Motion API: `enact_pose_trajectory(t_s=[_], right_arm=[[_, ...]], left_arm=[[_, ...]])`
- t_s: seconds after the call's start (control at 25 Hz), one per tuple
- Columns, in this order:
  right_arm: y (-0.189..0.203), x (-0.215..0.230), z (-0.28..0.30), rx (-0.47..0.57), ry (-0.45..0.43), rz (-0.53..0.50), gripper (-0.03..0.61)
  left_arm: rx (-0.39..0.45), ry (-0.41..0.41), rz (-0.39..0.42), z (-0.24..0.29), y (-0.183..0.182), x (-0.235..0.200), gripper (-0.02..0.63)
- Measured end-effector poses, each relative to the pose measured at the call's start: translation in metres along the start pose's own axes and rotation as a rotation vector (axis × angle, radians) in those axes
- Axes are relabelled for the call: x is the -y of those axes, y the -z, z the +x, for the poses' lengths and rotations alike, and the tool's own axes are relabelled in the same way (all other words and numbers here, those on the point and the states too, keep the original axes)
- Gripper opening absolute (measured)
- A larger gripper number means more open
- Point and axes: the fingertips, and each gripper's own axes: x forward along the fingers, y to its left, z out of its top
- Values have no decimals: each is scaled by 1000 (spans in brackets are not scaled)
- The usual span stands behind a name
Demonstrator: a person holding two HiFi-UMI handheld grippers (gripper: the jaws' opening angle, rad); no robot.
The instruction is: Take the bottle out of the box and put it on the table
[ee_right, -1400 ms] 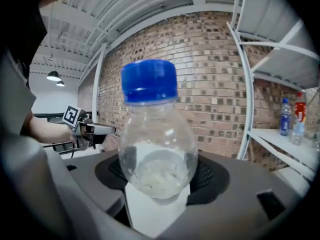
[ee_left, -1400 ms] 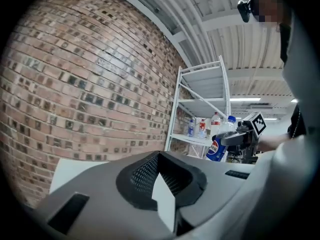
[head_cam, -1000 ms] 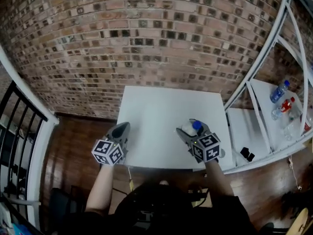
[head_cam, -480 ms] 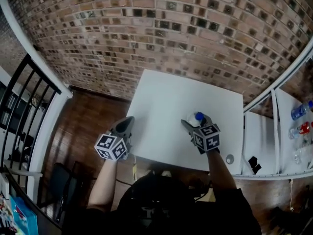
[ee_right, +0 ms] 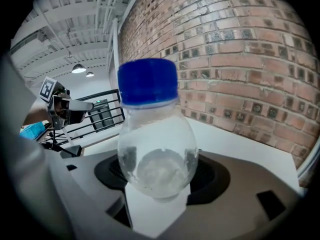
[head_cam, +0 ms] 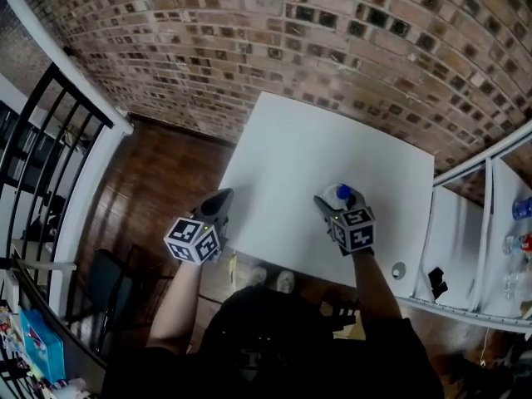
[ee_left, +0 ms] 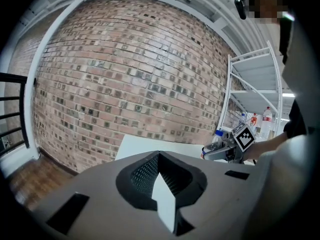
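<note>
Both claws had sunk toward the desk (head_cam: 316,148) since a second earlier. The right claw (head_cam: 337,199) pinched the blue-capped bottle (head_cam: 342,194) over the desk's near part. The left claw (head_cam: 223,199), pressed together and empty, hung at the desk's near-left edge. A brick wall (head_cam: 249,40) rose beyond them, and a white shelf rack (head_cam: 465,248) stood right of the right claw.

Head view: the bottle (head_cam: 342,194) shows only its blue cap and a pale shoulder, its body hidden behind the right gripper (head_cam: 337,204) (whether its base meets the table (head_cam: 316,148) cannot be told). At the right edge the shelf bottles (head_cam: 521,209) are cut off. A dark object (head_cam: 434,283) on the shelf (head_cam: 453,231) is too small to identify.
</note>
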Motion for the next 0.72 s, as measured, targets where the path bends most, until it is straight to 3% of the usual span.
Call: enact_pose_trajectory(t_s=[0.28, 0.64, 0.72], right_arm=[[2, 2, 13, 38, -8, 11, 319], [1, 1, 15, 99, -9, 44, 333], [5, 3, 15, 96, 2, 60, 379]], left_arm=[[-42, -21, -27, 1, 19, -9, 2], [-14, -67, -38, -4, 17, -20, 2], [-7, -67, -42, -6, 15, -19, 2]])
